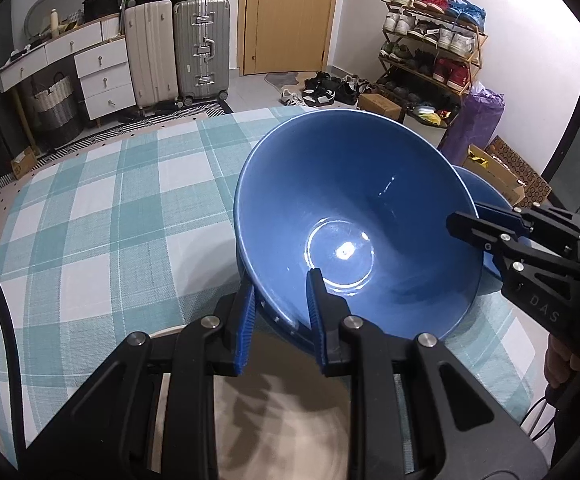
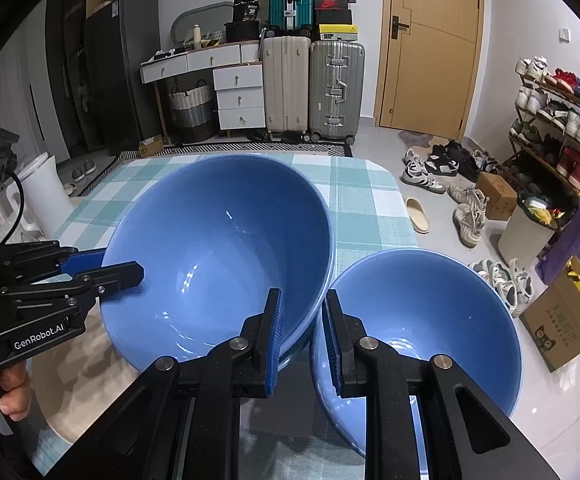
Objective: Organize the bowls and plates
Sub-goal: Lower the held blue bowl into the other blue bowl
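Small bowl (image 2: 430,320) right of large bowl (image 2: 225,248)

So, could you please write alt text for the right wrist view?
The right gripper is clamped on the rim of a small blue bowl, while the left gripper holds a large blue bowl beside it, over a checked tablecloth.

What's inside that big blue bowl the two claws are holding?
Nothing: the large blue bowl shows only its glossy bare bottom with light reflections. The left gripper and right gripper pinch its rim. What lies beneath it on the checked tablecloth is hidden.
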The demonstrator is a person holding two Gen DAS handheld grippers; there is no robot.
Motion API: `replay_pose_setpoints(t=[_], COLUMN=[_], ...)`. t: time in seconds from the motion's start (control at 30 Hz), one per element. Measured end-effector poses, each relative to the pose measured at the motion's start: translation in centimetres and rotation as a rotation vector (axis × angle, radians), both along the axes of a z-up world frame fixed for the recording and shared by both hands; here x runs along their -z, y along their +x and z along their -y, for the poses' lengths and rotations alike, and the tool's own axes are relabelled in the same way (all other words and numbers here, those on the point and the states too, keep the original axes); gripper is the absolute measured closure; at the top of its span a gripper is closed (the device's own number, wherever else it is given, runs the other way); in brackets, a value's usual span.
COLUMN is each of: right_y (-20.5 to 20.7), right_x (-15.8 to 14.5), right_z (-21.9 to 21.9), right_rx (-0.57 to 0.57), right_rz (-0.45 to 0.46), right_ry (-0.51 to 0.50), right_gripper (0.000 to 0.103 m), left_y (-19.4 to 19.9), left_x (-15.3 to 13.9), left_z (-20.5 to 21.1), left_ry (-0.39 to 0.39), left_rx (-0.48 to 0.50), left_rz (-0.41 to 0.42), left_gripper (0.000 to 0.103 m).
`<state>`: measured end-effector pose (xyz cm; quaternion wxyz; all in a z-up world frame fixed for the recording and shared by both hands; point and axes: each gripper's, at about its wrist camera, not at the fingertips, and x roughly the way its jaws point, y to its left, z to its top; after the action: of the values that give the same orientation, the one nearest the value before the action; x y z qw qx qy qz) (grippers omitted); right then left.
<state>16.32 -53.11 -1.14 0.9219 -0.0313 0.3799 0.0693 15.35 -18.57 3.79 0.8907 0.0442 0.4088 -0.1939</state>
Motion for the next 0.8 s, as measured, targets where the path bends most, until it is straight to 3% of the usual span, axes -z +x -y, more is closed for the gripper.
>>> replay_pose_setpoints(t=[0.8], right_y=[0.2], right_x=[1.6], right_z=[-1.3], right_rx=[-0.011], right_rz=[0.008], right_ry=[-0.077], right_gripper=[0.082], left_y=[0.5], left_x=[1.2], left_z=[0.2], left_ry=[0.079], left_rx=[-0.016], left_rz=[-0.015], left_gripper=[0.081])
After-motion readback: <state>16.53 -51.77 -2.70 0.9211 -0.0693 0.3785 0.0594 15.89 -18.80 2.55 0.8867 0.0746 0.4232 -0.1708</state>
